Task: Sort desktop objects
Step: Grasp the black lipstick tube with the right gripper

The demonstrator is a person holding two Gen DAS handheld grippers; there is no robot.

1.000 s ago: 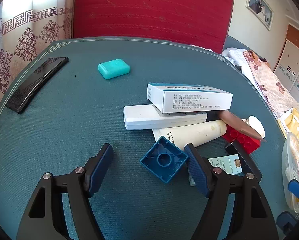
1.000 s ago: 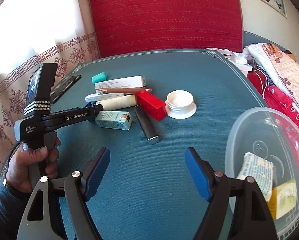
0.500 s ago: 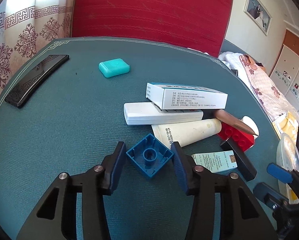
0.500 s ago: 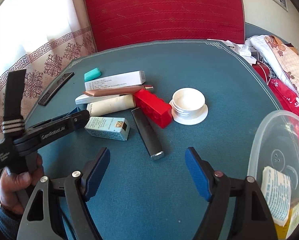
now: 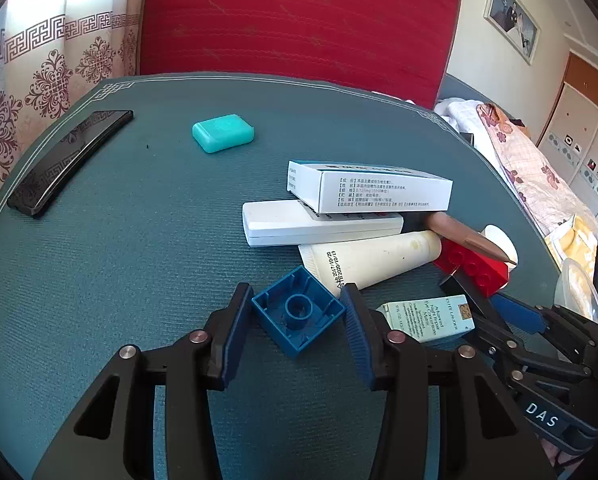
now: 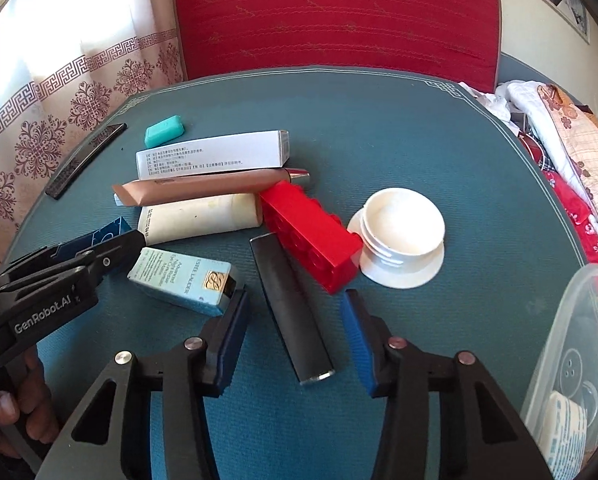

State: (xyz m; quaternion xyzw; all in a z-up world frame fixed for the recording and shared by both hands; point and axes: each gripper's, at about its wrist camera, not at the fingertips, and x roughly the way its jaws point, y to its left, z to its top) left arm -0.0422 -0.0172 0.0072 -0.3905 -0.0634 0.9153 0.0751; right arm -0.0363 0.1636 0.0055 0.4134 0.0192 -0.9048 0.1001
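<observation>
A teal mat covered the surface (image 5: 99, 260), with a red chair back (image 5: 299, 28) behind it and a patterned curtain (image 5: 31, 80) off to one side. The left gripper (image 5: 297, 310) had its jaws closed against two opposite sides of a blue building block (image 5: 299, 316), which sat hollow side up on the mat between them. Just ahead of those jaws lay a cream tube (image 5: 371, 258), then a white remote (image 5: 319, 228) with a white medicine box (image 5: 369, 192) partly on top. Farther ahead sat a teal soap bar (image 5: 223, 133), and far to the left a black curved strip (image 5: 71, 160). Beside the right jaw lay a pale blue carton (image 5: 431, 316).

The right gripper (image 6: 295, 320) had its jaws apart, straddling the near end of a black stick (image 6: 289, 312) without touching it. Ahead of them lay a red brick (image 6: 311, 236), touching a white lid (image 6: 403, 232) to the right of it. A brown tube (image 6: 207, 190) rested across the cream tube. A clear plastic container (image 6: 571, 344) stood to the right of the jaws
</observation>
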